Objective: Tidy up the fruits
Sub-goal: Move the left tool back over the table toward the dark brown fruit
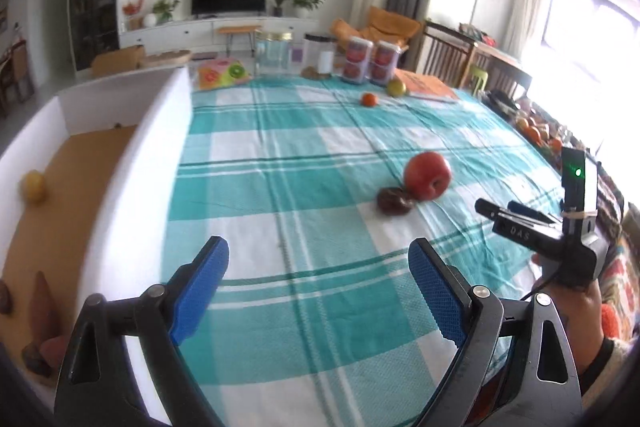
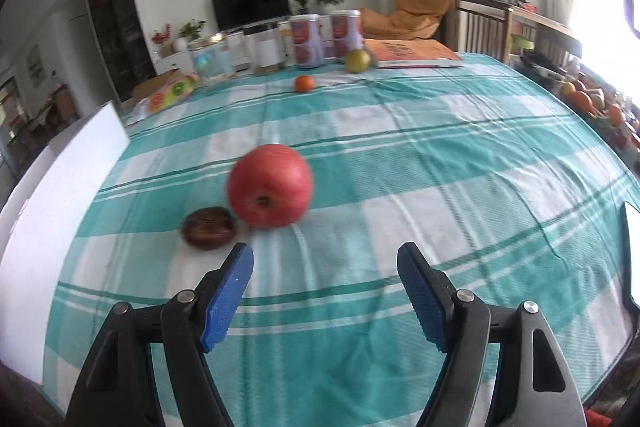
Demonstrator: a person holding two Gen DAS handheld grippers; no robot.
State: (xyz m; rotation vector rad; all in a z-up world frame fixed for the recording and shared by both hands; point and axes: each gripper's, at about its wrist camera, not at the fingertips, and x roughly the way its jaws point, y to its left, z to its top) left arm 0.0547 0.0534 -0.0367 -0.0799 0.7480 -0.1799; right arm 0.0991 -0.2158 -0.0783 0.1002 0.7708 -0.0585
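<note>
A red apple (image 2: 270, 185) lies on the teal checked tablecloth, touching a dark brown-red fruit (image 2: 208, 227) on its left; both also show in the left wrist view, the apple (image 1: 427, 175) and the dark fruit (image 1: 394, 201). My right gripper (image 2: 325, 261) is open and empty, just short of the apple. My left gripper (image 1: 318, 261) is open and empty over the cloth, beside a white box (image 1: 132, 163). A small orange fruit (image 2: 305, 83) and a green-yellow fruit (image 2: 357, 60) lie far back. A yellow fruit (image 1: 33, 185) lies inside the box.
Cans (image 2: 307, 41), jars and an orange book (image 2: 416, 53) stand along the far table edge. The white box's wall (image 2: 60, 187) runs along the left. More fruit (image 2: 584, 101) is piled off the right side. Brown items (image 1: 42, 311) lie in the box's near corner.
</note>
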